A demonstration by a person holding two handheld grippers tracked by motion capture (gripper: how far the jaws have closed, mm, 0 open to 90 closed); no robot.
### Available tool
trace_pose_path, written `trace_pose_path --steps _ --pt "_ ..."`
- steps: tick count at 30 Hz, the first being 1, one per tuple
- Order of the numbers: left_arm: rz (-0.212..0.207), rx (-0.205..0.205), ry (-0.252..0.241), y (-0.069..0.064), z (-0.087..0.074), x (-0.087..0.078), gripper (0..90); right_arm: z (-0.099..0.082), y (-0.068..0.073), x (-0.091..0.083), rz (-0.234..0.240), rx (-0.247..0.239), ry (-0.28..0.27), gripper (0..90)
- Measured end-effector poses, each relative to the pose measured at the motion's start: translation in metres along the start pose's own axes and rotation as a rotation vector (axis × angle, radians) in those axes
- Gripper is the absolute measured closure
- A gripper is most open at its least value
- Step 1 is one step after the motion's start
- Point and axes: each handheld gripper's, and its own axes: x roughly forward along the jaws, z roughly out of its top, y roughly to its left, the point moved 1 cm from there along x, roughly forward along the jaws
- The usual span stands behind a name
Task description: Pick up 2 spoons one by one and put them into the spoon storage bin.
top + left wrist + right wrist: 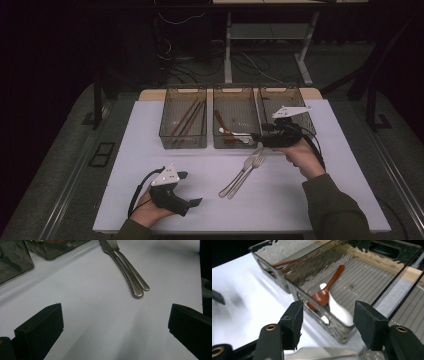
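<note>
Three clear plastic bins stand in a row at the upper middle of the high view, on a white table [150, 200]. The left bin [183, 118] holds brown chopsticks [187, 119]. The middle bin [235, 117] holds a brown wooden spoon [325, 291] and a white spoon [338, 308], which lies partly under the wooden one, its bowl end against the bin's near wall. The right bin [295, 97] stands at the upper right, partly hidden behind the right gripper [256, 136].

That right gripper hovers just in front of the middle bin, near the centre of the high view. In the right gripper view its fingers [293, 320] stand apart with nothing between them; they are released and grasp nothing, and the white spoon lies beyond them inside the bin.

Two metal forks [242, 175] lie side by side and touching on the table, just below the centre of the high view, between the two hands. Small stamped marks run along their handles [136, 282] in the left gripper view, too small to read.

The left gripper [192, 189] sits at the lower left of the high view, held in the left hand [147, 210] close to the table. Its fingers [41, 327] are spread wide and empty, with the fork handles well ahead of them.

No other writing or label can be read on the bins or the table.
</note>
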Motion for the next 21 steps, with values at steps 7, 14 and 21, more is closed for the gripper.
trace_pose_path --steps 7,14,21 --pt "0.0 -0.001 0.003 0.0 0.0 0.0 0.0 -0.015 0.006 -0.007 0.025 -0.007 0.01 41.5" --pt "0.001 0.0 0.004 0.0 0.0 0.0 0.0 -0.032 0.01 -0.007 0.04 -0.007 0.036 44.1" --pt "0.005 -0.003 0.0 0.001 -0.001 -0.001 0.0 -0.043 0.009 0.0 0.041 -0.004 0.066 61.8"
